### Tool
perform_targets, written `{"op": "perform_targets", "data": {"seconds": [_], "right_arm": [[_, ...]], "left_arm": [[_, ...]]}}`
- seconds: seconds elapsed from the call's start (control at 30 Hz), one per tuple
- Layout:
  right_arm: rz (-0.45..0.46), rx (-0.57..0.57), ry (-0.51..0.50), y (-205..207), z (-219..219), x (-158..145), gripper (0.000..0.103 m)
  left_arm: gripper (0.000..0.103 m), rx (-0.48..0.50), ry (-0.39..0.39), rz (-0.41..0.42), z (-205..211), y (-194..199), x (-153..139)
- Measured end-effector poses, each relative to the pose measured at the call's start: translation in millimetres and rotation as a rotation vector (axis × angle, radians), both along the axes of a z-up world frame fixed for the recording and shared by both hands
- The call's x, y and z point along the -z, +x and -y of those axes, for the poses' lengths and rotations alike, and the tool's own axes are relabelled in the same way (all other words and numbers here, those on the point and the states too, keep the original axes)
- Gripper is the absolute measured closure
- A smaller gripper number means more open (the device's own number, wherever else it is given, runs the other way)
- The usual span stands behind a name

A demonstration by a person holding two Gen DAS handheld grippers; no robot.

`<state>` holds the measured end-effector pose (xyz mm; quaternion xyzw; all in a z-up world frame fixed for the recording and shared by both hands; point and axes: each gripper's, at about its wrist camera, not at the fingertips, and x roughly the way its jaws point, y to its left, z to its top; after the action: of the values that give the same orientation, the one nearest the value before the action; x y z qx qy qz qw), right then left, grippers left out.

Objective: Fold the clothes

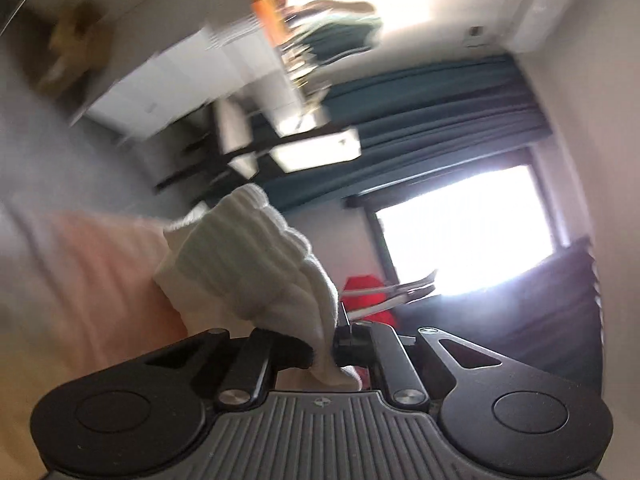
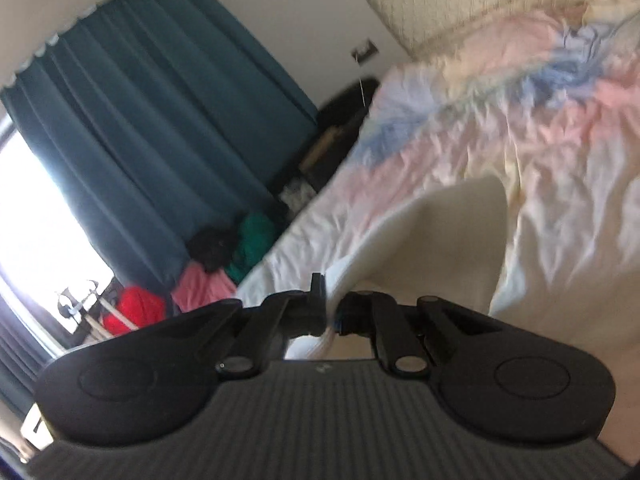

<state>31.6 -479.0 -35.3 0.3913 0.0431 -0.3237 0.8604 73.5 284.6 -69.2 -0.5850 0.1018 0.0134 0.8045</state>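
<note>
A white ribbed knit garment (image 1: pixel 248 256) hangs lifted in the left wrist view, its ribbed hem bunched above the fingers. My left gripper (image 1: pixel 323 354) is shut on a fold of it. In the right wrist view the same cream garment (image 2: pixel 432 248) rises in a smooth sheet over the bed. My right gripper (image 2: pixel 330 312) is shut on its edge, a thin fold pinched between the pads. Both views are tilted and blurred.
A bed with a pastel pink, blue and yellow cover (image 2: pixel 540 128) lies under the garment. Teal curtains (image 2: pixel 160 132) and a bright window (image 1: pixel 460 232) stand behind. Red (image 2: pixel 134 308), pink (image 2: pixel 202 284) and green (image 2: pixel 256 244) clothes are piled by the bed's edge.
</note>
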Motion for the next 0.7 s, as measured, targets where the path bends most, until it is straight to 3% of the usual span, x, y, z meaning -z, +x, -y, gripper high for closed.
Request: {"op": "perform_targets", "data": {"seconds": [0.1,0.2,0.37,0.43,0.5,0.57,0.63,0.7], "right_arm": [[-0.046,-0.01,-0.068,9.8,-7.9,-4.4,0.096],[-0.106,-0.063,-0.111,56.0,3.7,-1.9,0.094],[-0.233,-0.229,0.095,117.8,45.2,70.7,0.088],[-0.254,-0.257,0.146,117.7,50.8,88.0,0.069],[-0.219,-0.289,0.108,108.4,51.0,80.5,0.059],[-0.18,-0.257,0.029,90.2,44.3,61.4,0.054],[-0.141,-0.188,0.067,63.5,42.4,50.9,0.045],[-0.108,-0.13,0.164,37.3,41.3,46.7,0.045]], "left_arm": [[0.094,-0.012,0.067,-0.02,13.0,11.4,-3.2],[0.094,-0.031,0.154,-0.03,24.0,17.9,-11.9],[0.093,-0.015,0.186,-0.086,22.9,25.9,-3.9],[0.091,-0.024,0.19,-0.116,17.9,36.3,-1.0],[0.09,-0.032,0.183,-0.137,14.1,44.7,2.1],[0.089,-0.028,0.163,-0.137,12.1,48.2,6.3],[0.088,-0.022,0.164,-0.143,12.4,50.1,8.9],[0.086,-0.018,0.169,-0.163,12.9,50.4,9.3]]}}
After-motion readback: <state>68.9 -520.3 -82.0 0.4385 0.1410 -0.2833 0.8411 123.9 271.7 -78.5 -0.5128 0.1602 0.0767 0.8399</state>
